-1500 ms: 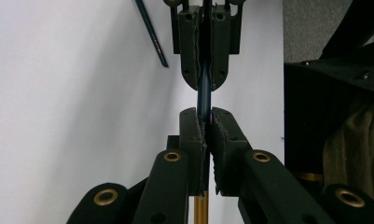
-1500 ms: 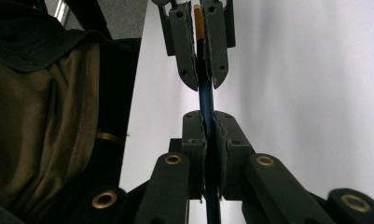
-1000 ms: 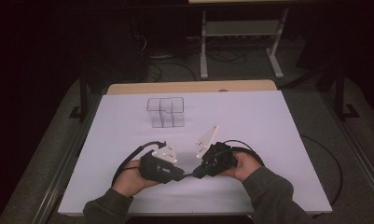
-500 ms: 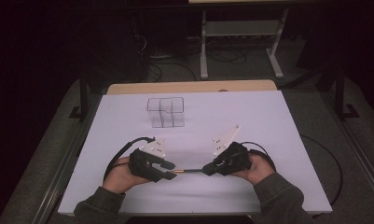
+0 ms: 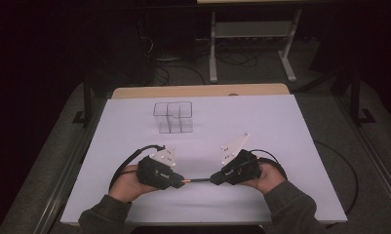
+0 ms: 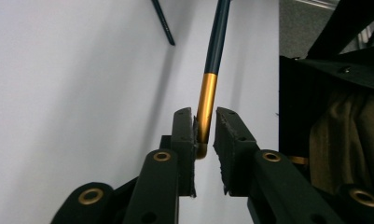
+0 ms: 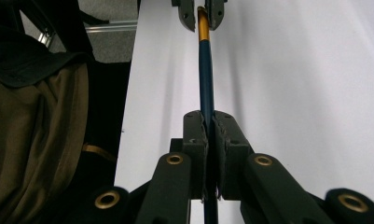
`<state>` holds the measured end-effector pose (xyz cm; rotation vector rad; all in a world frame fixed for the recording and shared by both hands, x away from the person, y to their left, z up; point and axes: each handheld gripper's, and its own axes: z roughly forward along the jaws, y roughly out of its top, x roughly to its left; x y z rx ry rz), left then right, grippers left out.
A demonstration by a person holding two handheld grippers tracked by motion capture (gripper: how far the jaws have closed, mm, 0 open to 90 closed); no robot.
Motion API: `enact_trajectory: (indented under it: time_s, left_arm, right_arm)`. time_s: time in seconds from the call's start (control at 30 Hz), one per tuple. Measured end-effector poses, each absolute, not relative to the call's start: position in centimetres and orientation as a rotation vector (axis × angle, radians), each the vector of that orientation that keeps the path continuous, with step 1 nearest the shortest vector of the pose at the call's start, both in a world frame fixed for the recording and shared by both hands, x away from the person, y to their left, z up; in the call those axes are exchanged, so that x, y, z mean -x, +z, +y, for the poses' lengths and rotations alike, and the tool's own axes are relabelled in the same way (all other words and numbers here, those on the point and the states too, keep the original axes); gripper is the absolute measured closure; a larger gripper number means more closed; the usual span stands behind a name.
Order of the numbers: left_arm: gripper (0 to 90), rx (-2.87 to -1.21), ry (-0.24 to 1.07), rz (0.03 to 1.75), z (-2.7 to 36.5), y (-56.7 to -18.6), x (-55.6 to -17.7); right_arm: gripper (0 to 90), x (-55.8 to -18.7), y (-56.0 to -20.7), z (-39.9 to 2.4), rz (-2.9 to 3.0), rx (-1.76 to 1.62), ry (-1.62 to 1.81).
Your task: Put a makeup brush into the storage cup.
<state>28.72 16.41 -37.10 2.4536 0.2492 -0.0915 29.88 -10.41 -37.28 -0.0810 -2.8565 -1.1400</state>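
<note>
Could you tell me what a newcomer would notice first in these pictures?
Probably the thin dark-blue pen with a gold end, stretched level between the left gripper and the right gripper near the front edge of the white table. Behind them stands a small clear plastic box with compartments, alone at mid-table.

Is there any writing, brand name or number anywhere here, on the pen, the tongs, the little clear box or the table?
None can be read.
The pen, dark blue with a gold end, bears no print.
The left tongs and right tongs bear only brass rivets.
The grey plate has dots, no letters.
The clear box and the white table carry no writing.
</note>
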Motion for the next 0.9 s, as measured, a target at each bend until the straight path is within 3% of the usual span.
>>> enact_trajectory:
  time_s: [0.57,0.9]
  left_arm:
    - [84.2,-2.480,-0.099,0.145,16.2,-36.9,-28.1]
    - [84.3,-2.501,-0.093,0.142,16.2,-36.9,-28.3]
  right_arm:
    - [82.3,-29.7,-37.5,-10.1,-2.859,0.036,-1.088]
    - [67.7,-29.9,-37.3,-8.7,-2.895,0.041,-1.014]
